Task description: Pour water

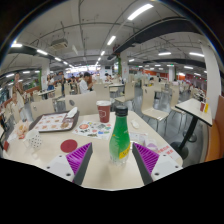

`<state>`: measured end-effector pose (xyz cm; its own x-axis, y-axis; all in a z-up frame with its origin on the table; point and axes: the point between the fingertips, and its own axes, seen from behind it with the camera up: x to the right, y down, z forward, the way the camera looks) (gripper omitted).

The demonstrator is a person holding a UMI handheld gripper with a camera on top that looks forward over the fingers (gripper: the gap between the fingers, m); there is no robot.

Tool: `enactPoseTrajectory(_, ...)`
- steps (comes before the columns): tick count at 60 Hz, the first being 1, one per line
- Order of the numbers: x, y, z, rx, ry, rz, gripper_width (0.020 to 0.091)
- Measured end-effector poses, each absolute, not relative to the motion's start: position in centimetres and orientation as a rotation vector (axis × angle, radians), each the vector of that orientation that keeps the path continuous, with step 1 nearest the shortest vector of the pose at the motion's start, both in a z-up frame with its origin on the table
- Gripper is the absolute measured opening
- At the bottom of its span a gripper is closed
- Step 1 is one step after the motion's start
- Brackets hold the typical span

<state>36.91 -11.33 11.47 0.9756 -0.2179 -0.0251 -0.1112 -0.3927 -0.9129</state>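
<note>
A green plastic bottle (120, 135) with a green cap and a yellow-green label stands upright on the pale table (45, 150). It sits between my gripper's (113, 158) two purple-padded fingers (80, 158), towards their tips, with a gap at either side. The gripper is open. A red paper cup (104, 110) stands on the table beyond the bottle, a little to its left.
A white tray (55, 122) with small items lies at the far left of the table. A round red disc (68, 146) rests near the left finger. Printed cards (90, 128) lie by the cup. White chairs (152, 108) and other tables fill the hall behind.
</note>
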Motion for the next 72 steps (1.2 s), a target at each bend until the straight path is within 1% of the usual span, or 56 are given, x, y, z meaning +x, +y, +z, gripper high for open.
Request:
enactPoseTrajectory(10, 40.0, -6.0, 7.7, -1.890, 0.188, -0.177, 0.0824)
enactPoseTrajectory(15, 39.9, -3.4, 7.3, -1.827, 0.179, -0.145, 0.0806)
enactPoseTrajectory(16, 39.9, -3.0, 7.2, -1.820, 0.176, -0.142, 0.0789)
enactPoseTrajectory(19, 40.2, -2.2, 6.5, -1.820, 0.170, -0.158, 0.0697)
enactPoseTrajectory(20, 40.7, -2.1, 6.3, -1.819, 0.169, -0.181, 0.0517)
enactPoseTrajectory(24, 40.9, -1.6, 6.6, -1.795, 0.195, -0.198, 0.0512)
enactPoseTrajectory(25, 40.9, -1.6, 6.6, -1.791, 0.206, -0.200, 0.0492)
enactPoseTrajectory(27, 40.9, -1.4, 6.4, -1.787, 0.217, -0.205, 0.0491)
enactPoseTrajectory(28, 40.9, -1.3, 6.5, -1.787, 0.220, -0.207, 0.0468)
enactPoseTrajectory(29, 40.7, -1.2, 6.4, -1.788, 0.220, -0.211, 0.0464)
enactPoseTrajectory(30, 40.6, -1.1, 6.3, -1.793, 0.217, -0.213, 0.0437)
enactPoseTrajectory(34, 39.8, -0.9, 6.1, -1.841, 0.206, -0.219, 0.0382)
enactPoseTrajectory(38, 37.9, -0.5, 6.6, -1.882, 0.149, -0.253, 0.0382)
enactPoseTrajectory(46, 31.1, 1.1, 11.2, -1.900, -0.132, -0.420, 0.0382)
enactPoseTrajectory(47, 30.6, 1.0, 12.3, -1.902, -0.176, -0.446, 0.0381)
enactPoseTrajectory(54, 24.9, 3.0, 15.7, -1.836, -0.568, -0.828, 0.0382)
enactPoseTrajectory(58, 21.8, 5.1, 16.1, -1.750, -0.813, -1.059, 0.0381)
enactPoseTrajectory(59, 21.4, 4.4, 17.1, -1.727, -0.879, -1.112, 0.0381)
enactPoseTrajectory(66, 17.2, 7.0, 16.0, -1.562, -1.253, -1.404, 0.0379)
enactPoseTrajectory(72, 15.5, 7.9, 16.6, -1.403, -1.486, -1.628, 0.0380)
